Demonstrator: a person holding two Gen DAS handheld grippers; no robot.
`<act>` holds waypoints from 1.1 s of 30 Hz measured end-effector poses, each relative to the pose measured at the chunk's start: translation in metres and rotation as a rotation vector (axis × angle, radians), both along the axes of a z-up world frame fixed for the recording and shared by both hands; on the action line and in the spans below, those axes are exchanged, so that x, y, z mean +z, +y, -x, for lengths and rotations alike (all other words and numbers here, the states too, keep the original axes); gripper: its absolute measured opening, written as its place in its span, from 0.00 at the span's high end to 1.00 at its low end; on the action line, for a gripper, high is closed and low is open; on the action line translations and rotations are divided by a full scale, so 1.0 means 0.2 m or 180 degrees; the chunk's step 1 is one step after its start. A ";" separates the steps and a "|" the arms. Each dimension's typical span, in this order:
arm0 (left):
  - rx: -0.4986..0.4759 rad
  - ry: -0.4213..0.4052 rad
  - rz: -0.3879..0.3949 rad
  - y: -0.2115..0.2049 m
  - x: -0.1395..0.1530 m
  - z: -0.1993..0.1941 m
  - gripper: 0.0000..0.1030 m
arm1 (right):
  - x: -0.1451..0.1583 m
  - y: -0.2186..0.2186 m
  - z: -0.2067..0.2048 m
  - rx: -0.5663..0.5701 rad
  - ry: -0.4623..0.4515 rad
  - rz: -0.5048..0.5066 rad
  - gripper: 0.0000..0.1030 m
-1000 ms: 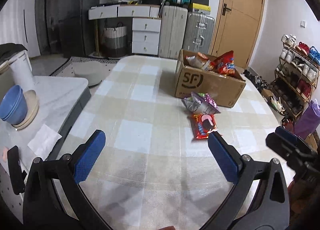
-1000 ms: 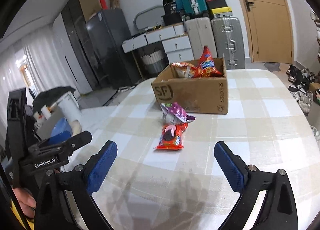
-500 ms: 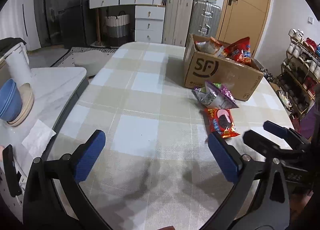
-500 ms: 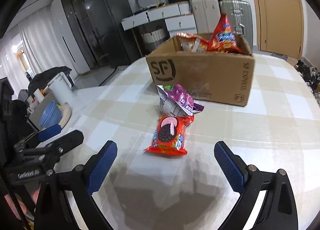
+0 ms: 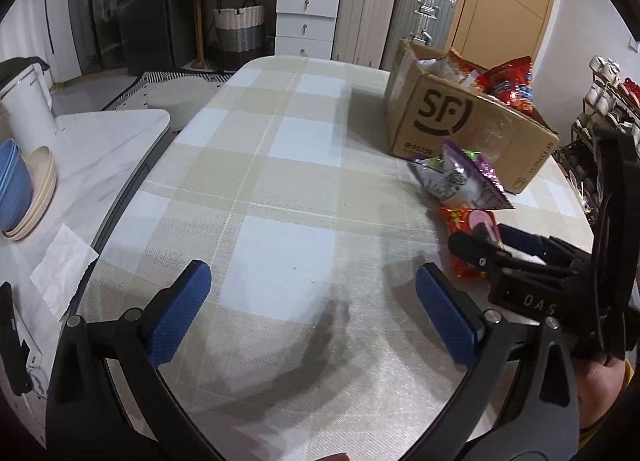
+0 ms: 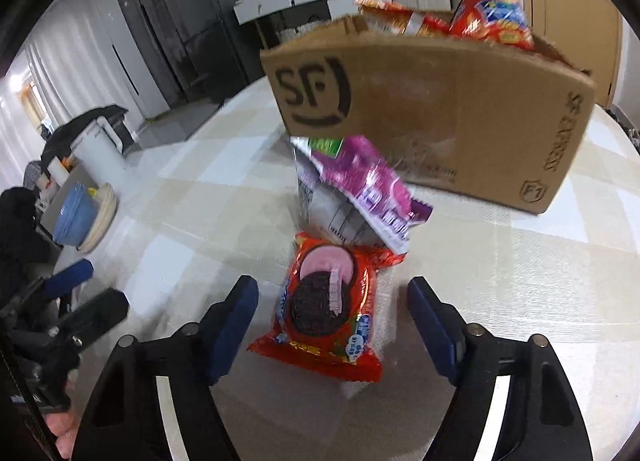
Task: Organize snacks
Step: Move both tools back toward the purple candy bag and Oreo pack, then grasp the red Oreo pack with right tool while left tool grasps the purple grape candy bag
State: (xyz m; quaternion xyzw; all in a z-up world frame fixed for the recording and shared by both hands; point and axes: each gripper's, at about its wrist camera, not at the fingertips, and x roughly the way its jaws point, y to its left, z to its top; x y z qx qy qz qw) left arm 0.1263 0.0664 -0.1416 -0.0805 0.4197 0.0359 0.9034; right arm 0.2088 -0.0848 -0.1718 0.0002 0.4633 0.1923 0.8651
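Right tongs (image 6: 332, 321) gape wide, straddling the red cookie packet (image 6: 324, 309) flat on the counter (image 6: 520, 281), below the purple snack bag (image 6: 360, 197) by the SF box (image 6: 440, 109). Left tongs (image 5: 312, 313) open, holding nothing.

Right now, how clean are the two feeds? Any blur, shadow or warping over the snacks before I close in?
Right wrist view: motion blur smears the purple snack bag and the cardboard box, while the red cookie pack between the open right gripper reads fairly sharp. Left wrist view: sharp; soft curved shadows of the left gripper fall on the tablecloth. Both views bend heavily at the fisheye rim.
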 end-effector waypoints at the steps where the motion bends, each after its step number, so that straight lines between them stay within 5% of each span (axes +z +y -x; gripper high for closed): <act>1: 0.0002 0.0012 0.0001 0.00 -0.01 -0.01 0.01 | 0.00 0.02 0.00 0.0026 -0.0016 0.0074 0.29; 4: 0.0026 0.0048 0.0029 0.02 -0.03 -0.03 0.01 | -0.01 0.07 0.01 0.0111 -0.0113 0.0311 0.53; 22: 0.0075 -0.0046 -0.0085 0.03 0.06 0.02 0.01 | 0.10 0.01 0.19 0.0141 -0.0329 0.0191 0.56; 33: -0.0109 -0.0077 -0.0239 -0.10 0.19 -0.04 0.01 | 0.21 -0.28 0.32 -0.0101 -0.0410 -0.0217 0.56</act>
